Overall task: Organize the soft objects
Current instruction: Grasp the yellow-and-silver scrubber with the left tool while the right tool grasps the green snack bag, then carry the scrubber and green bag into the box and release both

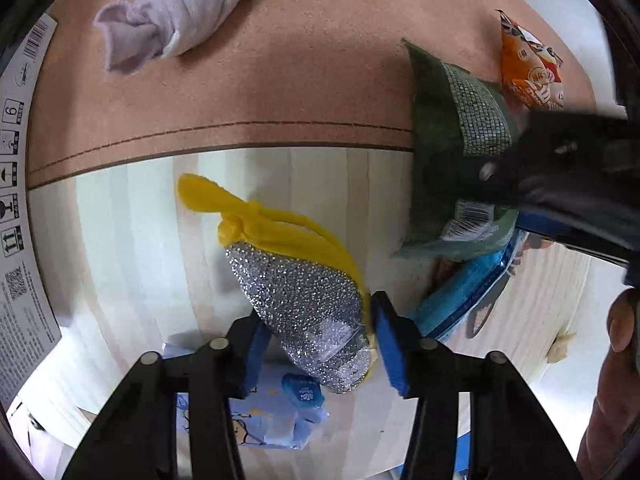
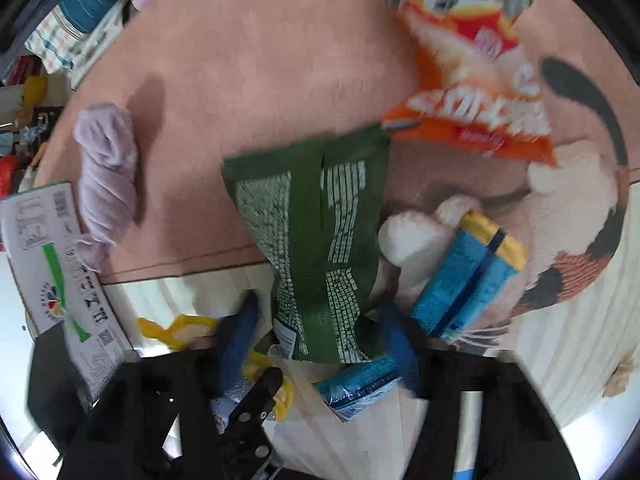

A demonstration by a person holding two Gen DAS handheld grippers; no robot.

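My left gripper (image 1: 318, 334) is shut on a silver sparkly scrubber with a yellow cloth tie (image 1: 296, 280), held above the pale wood table (image 1: 132, 248). My right gripper (image 2: 320, 328) is shut on the lower end of a green snack bag (image 2: 320, 240); the bag also shows in the left wrist view (image 1: 452, 148), held up at the right. A lilac knotted cloth roll (image 1: 180, 12) lies on the pink mat (image 1: 280, 80); it also shows in the right wrist view (image 2: 106, 184).
An orange snack bag (image 2: 472, 68) lies on the pink mat (image 2: 260, 60) at the back right. A blue sponge pack (image 2: 468, 276) rests against a plush cat (image 2: 576, 216). A white printed box (image 2: 64, 276) stands at the left. A light blue tissue pack (image 1: 272, 412) lies under my left gripper.
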